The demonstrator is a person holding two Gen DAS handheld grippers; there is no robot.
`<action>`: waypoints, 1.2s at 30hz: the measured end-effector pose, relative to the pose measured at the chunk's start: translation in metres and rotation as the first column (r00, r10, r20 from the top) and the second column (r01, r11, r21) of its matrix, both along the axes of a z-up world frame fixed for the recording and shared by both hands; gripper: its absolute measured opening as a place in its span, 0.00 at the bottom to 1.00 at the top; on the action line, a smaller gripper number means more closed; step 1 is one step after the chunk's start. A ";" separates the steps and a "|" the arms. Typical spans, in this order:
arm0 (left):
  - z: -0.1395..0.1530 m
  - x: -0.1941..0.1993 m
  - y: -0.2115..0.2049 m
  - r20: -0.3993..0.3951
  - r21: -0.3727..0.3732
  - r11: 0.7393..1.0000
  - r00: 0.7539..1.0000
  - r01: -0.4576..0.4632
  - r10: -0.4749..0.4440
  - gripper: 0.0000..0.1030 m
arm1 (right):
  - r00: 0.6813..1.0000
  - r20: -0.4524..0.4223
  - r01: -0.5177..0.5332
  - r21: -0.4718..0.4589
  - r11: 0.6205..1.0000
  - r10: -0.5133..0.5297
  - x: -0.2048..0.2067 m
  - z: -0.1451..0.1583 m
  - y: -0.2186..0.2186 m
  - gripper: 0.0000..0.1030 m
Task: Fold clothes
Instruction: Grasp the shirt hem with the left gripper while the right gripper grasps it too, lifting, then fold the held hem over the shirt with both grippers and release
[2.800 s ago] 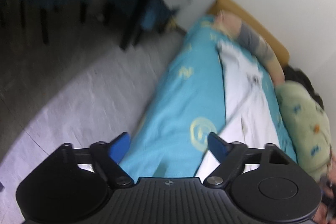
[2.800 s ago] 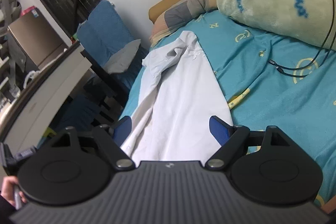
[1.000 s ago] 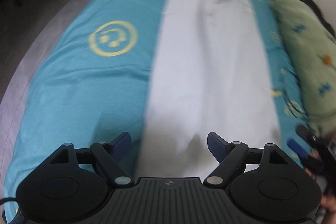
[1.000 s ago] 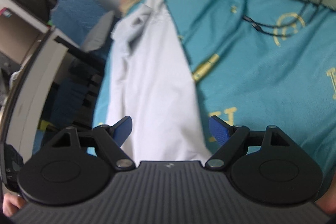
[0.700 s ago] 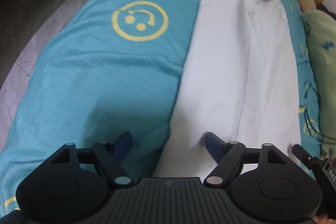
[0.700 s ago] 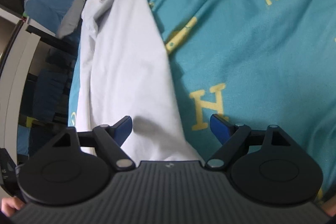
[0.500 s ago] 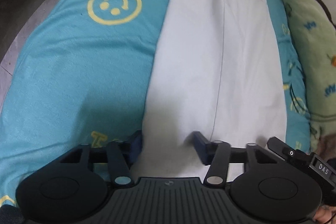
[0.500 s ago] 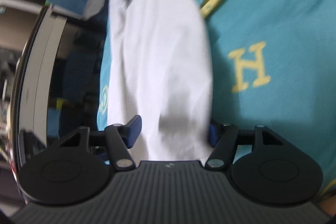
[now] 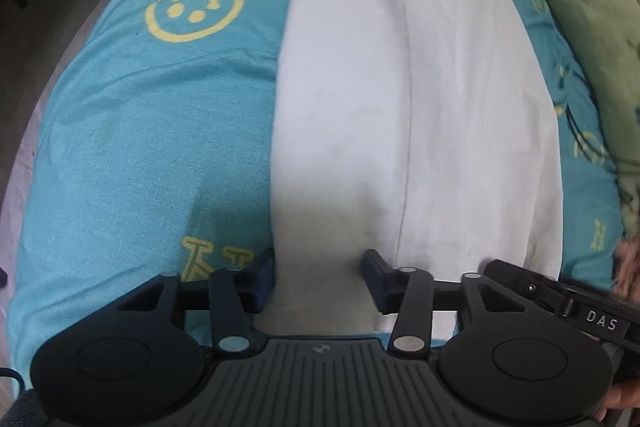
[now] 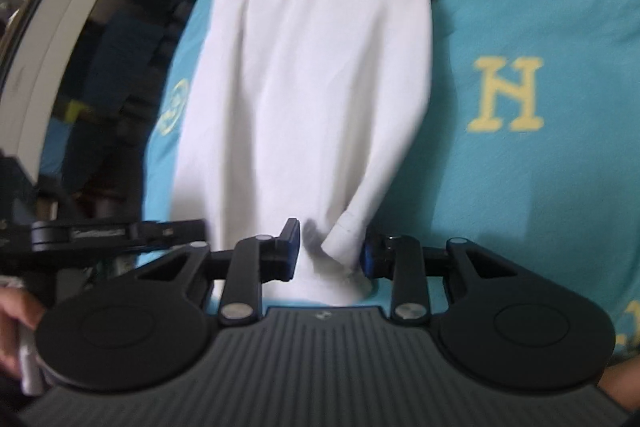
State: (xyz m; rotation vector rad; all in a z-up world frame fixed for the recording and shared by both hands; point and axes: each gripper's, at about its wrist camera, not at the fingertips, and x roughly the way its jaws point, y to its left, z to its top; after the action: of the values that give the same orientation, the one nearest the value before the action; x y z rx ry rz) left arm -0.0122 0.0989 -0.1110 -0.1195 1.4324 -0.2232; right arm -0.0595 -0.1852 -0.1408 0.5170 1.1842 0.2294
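Note:
A white shirt lies lengthwise on a teal bedsheet, folded into a long strip with its collar at the far end. My left gripper is at the shirt's near left hem corner, its jaws partly closed around the cloth with a gap still between them. My right gripper is at the near right hem corner of the shirt, its jaws narrowed around bunched, lifted cloth. The other gripper shows at the edge of each view.
A green patterned blanket with black cables lies along the right side of the bed. A desk and dark chairs stand beside the bed's left edge. The sheet carries yellow letters and a smiley print.
Both grippers dropped from above the bed down to the shirt's near hem. Their jaws went from wide open to narrowed around the two hem corners, and the right corner cloth has bunched up.

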 end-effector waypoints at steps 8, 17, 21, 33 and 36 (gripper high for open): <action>0.053 -0.017 -0.007 0.129 -0.061 0.998 0.992 0.027 -0.019 0.03 | 0.988 0.137 -0.051 -0.149 0.987 0.072 -0.016 0.042 0.021 0.06; 0.171 -0.071 0.031 0.338 -0.418 0.905 0.910 -0.084 0.241 0.02 | 0.878 0.478 0.079 -0.076 0.994 -0.033 -0.057 0.186 -0.005 0.06; 0.203 -0.118 0.041 0.384 -0.473 0.878 0.881 -0.070 0.276 0.02 | 0.824 0.565 0.104 -0.062 0.993 -0.052 -0.115 0.224 -0.012 0.06; 0.140 -0.184 0.049 0.294 -0.525 0.839 0.894 -0.146 0.339 0.02 | 0.868 0.458 0.179 0.077 0.981 -0.194 -0.191 0.166 -0.036 0.06; 0.150 -0.145 0.033 0.312 -0.498 0.852 0.884 -0.160 0.349 0.02 | 0.864 0.450 0.210 0.083 0.974 -0.225 -0.164 0.175 -0.043 0.06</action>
State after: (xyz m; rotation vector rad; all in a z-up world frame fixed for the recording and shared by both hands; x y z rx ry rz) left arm -0.1568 0.1320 0.0388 -0.6268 0.9228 -0.3400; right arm -0.2230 -0.2286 0.0338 0.5820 0.6544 0.1631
